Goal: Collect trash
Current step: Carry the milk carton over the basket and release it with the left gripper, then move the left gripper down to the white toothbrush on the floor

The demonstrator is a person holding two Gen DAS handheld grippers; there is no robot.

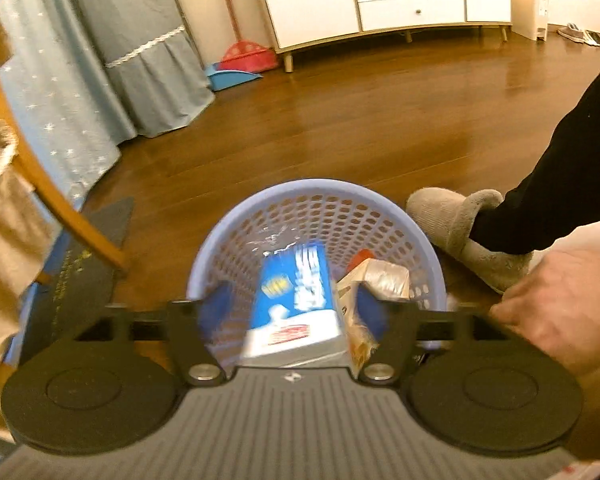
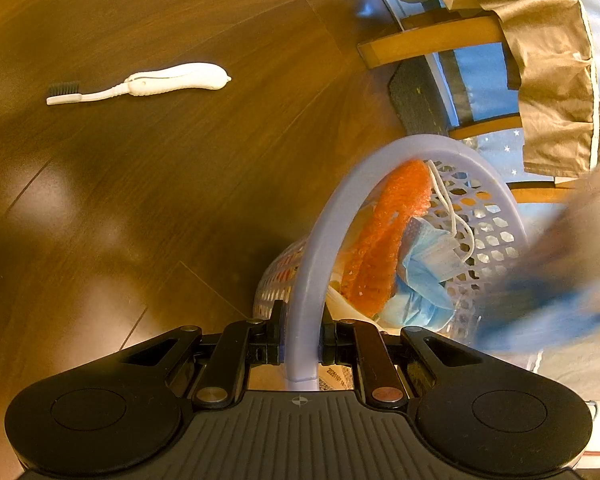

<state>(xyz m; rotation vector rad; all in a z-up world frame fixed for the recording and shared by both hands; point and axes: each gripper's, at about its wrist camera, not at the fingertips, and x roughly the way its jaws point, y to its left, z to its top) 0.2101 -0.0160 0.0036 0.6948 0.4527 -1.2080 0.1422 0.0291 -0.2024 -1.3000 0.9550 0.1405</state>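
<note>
A: Lavender basket [image 1: 324, 200] on the wood floor [image 1: 380, 120], blue-white box [image 1: 296, 300] and carton [image 1: 380, 280] inside. Left gripper [image 1: 296, 308]?

B: Spread wide above it, gripping nothing. Right gripper [image 2: 302, 336] pinches the basket rim; toothbrush [image 2: 140, 84] lies well apart.

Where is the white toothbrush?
In the right wrist view, the white toothbrush lies on the wooden floor, upper left, well apart from the purple basket.

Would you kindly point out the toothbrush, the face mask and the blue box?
toothbrush [image 2: 172, 80]: right wrist view, on its white handle.
face mask [image 2: 428, 260]: right wrist view, on its blue fabric.
blue box [image 1: 296, 292]: left wrist view, on its top face.
</note>
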